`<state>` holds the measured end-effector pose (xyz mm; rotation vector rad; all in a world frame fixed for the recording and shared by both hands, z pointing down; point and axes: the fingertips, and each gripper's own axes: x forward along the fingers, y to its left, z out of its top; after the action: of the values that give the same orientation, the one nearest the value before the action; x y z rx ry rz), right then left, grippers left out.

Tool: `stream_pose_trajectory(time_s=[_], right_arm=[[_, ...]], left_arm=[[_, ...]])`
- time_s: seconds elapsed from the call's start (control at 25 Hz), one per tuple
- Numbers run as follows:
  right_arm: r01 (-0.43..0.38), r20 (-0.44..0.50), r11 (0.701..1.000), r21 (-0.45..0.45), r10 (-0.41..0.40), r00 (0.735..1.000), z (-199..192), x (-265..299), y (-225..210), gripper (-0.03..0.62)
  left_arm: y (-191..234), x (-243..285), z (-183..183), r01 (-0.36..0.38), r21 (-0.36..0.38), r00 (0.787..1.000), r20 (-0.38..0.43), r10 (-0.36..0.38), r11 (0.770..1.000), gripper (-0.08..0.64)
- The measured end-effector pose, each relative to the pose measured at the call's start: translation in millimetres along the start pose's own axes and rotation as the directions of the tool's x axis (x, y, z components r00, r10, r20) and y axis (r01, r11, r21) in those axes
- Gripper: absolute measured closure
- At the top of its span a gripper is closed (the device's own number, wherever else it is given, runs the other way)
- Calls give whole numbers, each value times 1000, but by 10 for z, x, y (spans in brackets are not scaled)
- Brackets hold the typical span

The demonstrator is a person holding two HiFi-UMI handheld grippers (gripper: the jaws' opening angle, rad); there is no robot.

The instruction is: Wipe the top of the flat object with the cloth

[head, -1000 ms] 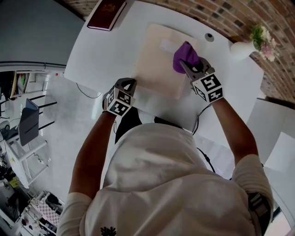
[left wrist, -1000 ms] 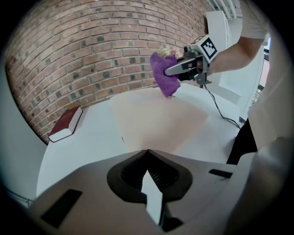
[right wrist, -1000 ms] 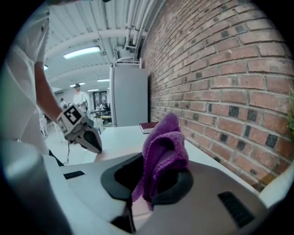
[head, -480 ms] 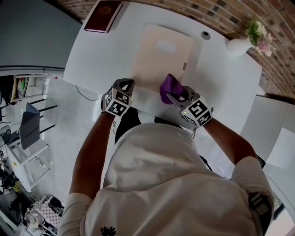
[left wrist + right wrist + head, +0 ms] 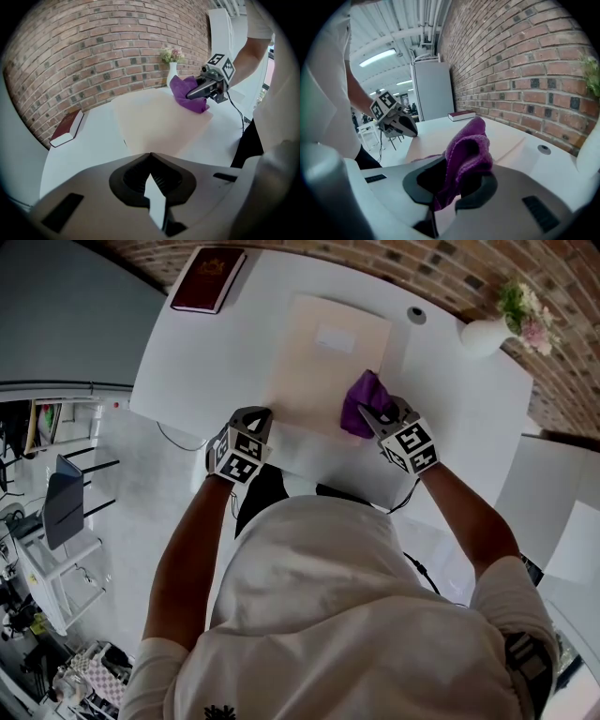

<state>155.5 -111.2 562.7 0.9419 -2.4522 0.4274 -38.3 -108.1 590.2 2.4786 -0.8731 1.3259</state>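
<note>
A cream flat object (image 5: 319, 357) lies on the white table (image 5: 187, 362). My right gripper (image 5: 373, 412) is shut on a purple cloth (image 5: 361, 399), which rests on the flat object's near right part. In the right gripper view the cloth (image 5: 468, 145) bulges up out of the right gripper (image 5: 454, 187). My left gripper (image 5: 256, 418) sits at the object's near left edge. Seen in the left gripper view, the left gripper (image 5: 150, 155) has its jaws shut, tips meeting on the edge of the flat object (image 5: 154, 122). The cloth (image 5: 187, 91) shows there too.
A dark red book (image 5: 208, 279) lies at the table's far left corner. At the far right stands a white vase with flowers (image 5: 492, 332), with a small round fitting (image 5: 417, 314) beside the flat object. The table's near edge runs just below both grippers.
The right gripper dragged the cloth from the object's far right down to its near edge, then back up and right a little. The left gripper stayed put.
</note>
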Motion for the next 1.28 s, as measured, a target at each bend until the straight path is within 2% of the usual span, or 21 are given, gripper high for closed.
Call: stream_pose_trajectory(time_s=[0.4,0.76,1.0,1.28], right_arm=[[132,17,991,-12,-132,991,240,161,-825,515],[269,9,963,-20,-269,963,399,279,-1677,515],[319,0,947,-40,-319,948,494,349,-1987,515],[373,-19,928,-21,-373,928,540,389,-2298,515]], left_arm=[[-9,-1,11,15,19,1000,-23,-14,1000,535],[3,15,29,21,17,1000,-23,-20,1000,535],[23,16,35,17,22,1000,-24,-17,1000,535],[16,38,44,11,15,1000,-25,-11,1000,535]])
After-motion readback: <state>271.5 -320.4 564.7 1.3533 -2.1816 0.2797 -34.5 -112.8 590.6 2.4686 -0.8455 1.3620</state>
